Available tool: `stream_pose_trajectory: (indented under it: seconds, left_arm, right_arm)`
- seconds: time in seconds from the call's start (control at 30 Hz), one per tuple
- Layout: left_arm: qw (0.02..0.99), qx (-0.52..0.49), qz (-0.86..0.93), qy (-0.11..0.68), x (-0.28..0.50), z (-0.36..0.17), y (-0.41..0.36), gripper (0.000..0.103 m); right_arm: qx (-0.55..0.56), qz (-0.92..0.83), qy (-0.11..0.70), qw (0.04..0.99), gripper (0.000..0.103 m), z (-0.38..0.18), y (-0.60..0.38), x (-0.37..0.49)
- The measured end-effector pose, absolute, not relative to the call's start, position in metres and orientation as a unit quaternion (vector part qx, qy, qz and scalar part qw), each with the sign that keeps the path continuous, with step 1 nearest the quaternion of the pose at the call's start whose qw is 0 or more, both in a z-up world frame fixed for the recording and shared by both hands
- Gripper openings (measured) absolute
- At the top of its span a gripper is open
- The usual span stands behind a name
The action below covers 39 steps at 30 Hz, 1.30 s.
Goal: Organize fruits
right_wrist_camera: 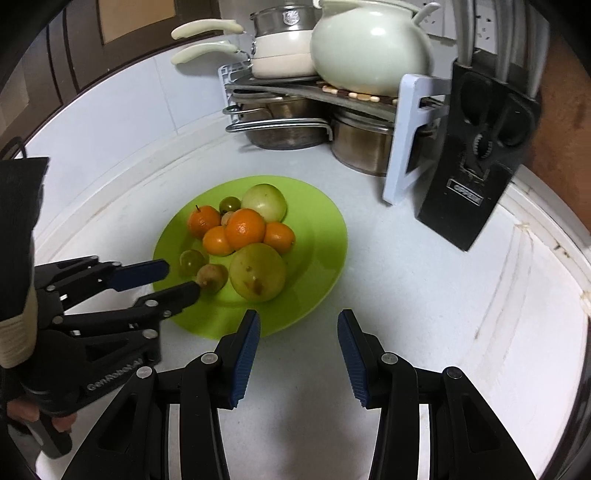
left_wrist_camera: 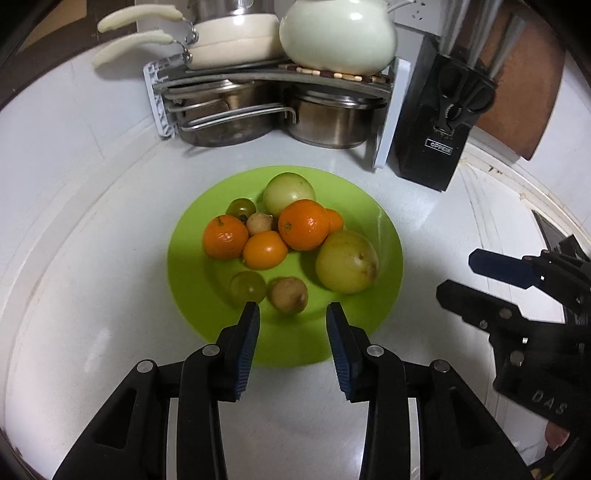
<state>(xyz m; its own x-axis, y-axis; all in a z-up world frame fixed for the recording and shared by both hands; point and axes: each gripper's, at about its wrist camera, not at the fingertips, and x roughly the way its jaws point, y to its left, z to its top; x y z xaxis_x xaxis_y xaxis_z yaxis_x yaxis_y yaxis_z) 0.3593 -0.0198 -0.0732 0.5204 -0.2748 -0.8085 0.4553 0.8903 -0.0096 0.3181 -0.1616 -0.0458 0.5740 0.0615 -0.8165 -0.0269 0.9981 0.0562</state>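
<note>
A green plate [left_wrist_camera: 384, 251] [right_wrist_camera: 317, 243] on the white counter holds several fruits: oranges [left_wrist_camera: 303, 224] [right_wrist_camera: 245, 228], two large yellow-green fruits [left_wrist_camera: 347, 266] [right_wrist_camera: 258, 272], small green ones [left_wrist_camera: 248, 287] [right_wrist_camera: 192, 261] and small brown ones [left_wrist_camera: 288, 294] [right_wrist_camera: 212, 277]. My left gripper [left_wrist_camera: 291, 314] [right_wrist_camera: 181, 278] is open and empty over the plate's near edge, its fingertips either side of a small brown fruit. My right gripper [right_wrist_camera: 297, 319] [left_wrist_camera: 458, 273] is open and empty, just off the plate's near right rim.
A corner rack [left_wrist_camera: 273, 79] [right_wrist_camera: 314, 92] at the back holds steel pots [left_wrist_camera: 328, 118], cream pans and a pale green kettle [left_wrist_camera: 338, 35] [right_wrist_camera: 371, 46]. A black knife block [left_wrist_camera: 439, 122] [right_wrist_camera: 476, 162] stands to the right. A raised counter rim [right_wrist_camera: 535, 280] curves around.
</note>
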Motion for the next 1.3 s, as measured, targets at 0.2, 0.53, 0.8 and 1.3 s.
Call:
stream_pose_trajectory:
  seconds: [0.2,0.53,0.8,1.3]
  left_arm:
    - [0.880,0.098,-0.199,0.420,0.329,-0.057,-0.011,0.045]
    - [0.916,0.051,-0.140,0.372,0.247,-0.029,0.006,0.062]
    - [0.937,0.029,-0.110,0.330,0.166,-0.011,0.002,0.083]
    - [0.959,0.034,-0.059,0.276,0.041,0.011,-0.005,0.103]
  right_arm:
    - [0.029,0.021,0.438,0.898,0.045,-0.035,-0.157,0.290]
    - [0.025,0.047,0.401,0.915,0.050,-0.004,-0.160,0.229]
    - [0.008,0.067,0.366,0.928,0.064,0.018,-0.169,0.159]
    - [-0.003,0.083,0.315,0.945,0.082,0.041,-0.184,0.048]
